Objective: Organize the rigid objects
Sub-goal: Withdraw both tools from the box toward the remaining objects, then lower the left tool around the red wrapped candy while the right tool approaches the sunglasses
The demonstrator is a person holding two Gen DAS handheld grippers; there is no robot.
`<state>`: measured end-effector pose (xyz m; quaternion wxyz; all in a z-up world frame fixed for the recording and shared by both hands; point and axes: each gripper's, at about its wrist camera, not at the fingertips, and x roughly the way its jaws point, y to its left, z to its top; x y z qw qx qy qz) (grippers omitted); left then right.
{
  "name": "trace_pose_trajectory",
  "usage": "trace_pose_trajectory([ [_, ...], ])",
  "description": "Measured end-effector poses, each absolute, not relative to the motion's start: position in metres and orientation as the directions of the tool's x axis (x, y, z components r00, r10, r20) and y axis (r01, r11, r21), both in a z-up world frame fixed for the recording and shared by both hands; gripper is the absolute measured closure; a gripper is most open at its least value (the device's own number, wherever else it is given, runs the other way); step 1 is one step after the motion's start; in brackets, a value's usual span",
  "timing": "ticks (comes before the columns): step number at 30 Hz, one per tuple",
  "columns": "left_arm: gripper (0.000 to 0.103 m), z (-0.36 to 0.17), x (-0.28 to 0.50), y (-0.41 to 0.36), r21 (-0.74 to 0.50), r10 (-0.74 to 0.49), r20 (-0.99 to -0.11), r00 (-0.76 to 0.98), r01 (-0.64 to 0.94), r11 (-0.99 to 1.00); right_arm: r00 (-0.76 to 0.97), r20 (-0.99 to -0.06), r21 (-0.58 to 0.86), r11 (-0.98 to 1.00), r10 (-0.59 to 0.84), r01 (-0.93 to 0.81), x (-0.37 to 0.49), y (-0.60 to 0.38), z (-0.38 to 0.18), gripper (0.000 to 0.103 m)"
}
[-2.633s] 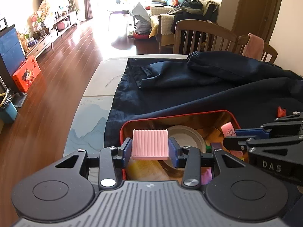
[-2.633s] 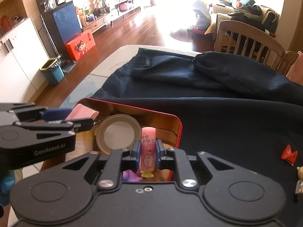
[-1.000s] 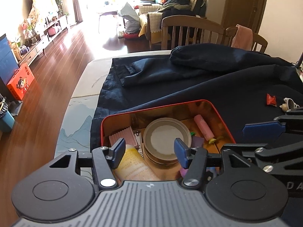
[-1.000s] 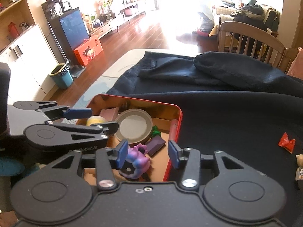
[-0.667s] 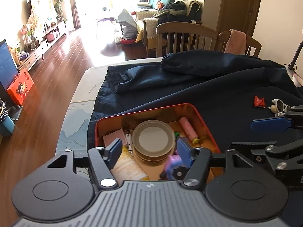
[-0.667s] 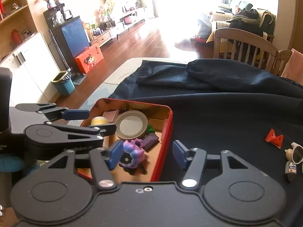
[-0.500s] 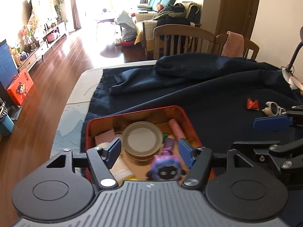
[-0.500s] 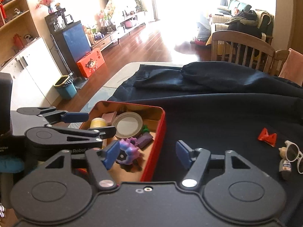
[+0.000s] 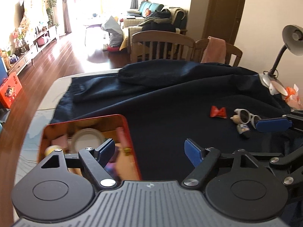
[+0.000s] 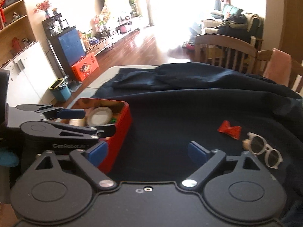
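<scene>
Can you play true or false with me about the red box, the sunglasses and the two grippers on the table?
1. The white sunglasses lie inside the red tin box. False: they lie on the dark blue cloth, to the right of the box.
2. The right gripper holds nothing. True: its jaws have just been opening, with only cloth between them.
3. A red bow lies on the cloth near the sunglasses. True.
4. The left gripper is shut on a pink block. False: its jaws have just been opening and nothing is in them.
5. The red tin box is empty. False: a round lid and other small things are inside.
</scene>
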<state>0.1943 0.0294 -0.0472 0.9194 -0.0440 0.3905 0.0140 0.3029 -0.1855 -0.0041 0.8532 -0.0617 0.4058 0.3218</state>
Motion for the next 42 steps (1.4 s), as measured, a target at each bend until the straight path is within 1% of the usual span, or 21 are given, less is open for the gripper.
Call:
trace_pose_trajectory([
  [2,0.021,-0.047,0.198,0.016,-0.074,-0.016,-0.718,0.696,-0.053,0.996,0.471,-0.731,0.153,0.791,0.494,-0.592,0.306,-0.202,-0.006,0.003],
  [4,0.021,-0.048,0.202,0.002,-0.078,-0.026,-0.718,0.695,-0.044,0.996,0.479,-0.726,0.15,0.794,0.493,-0.589,0.307,-0.219,-0.009,0.001],
  [8,0.02,-0.051,0.213,-0.025,-0.083,-0.037,-0.717,0.696,-0.032,0.996,0.5,-0.718,0.135,0.801,0.485,-0.584,0.309,-0.252,-0.017,0.0],
  [15,0.02,-0.058,0.239,-0.07,-0.081,-0.061,-0.72,0.691,0.004,0.997,0.542,-0.722,0.102,0.842,0.429,-0.53,0.322,-0.302,-0.029,0.0],
  [24,0.02,-0.077,0.286,-0.104,-0.126,-0.089,-0.748,0.658,-0.009,0.992,0.549,-0.737,0.082,0.859,0.393,-0.505,0.342,-0.331,-0.048,0.001],
  [30,0.02,-0.092,0.315,-0.11,-0.14,-0.075,-0.774,0.629,-0.054,0.989,0.532,-0.749,0.08,0.851,0.395,-0.519,0.355,-0.333,-0.063,0.003],
  [36,0.02,-0.106,0.34,-0.11,-0.166,-0.051,-0.81,0.584,-0.146,0.975,0.525,-0.758,0.069,0.848,0.388,-0.526,0.369,-0.332,-0.077,0.007],
  [42,0.02,-0.121,0.366,-0.103,-0.255,-0.074,-0.839,0.54,-0.269,0.929,0.515,-0.767,0.058,0.842,0.381,-0.536,0.384,-0.326,-0.09,0.01],
])
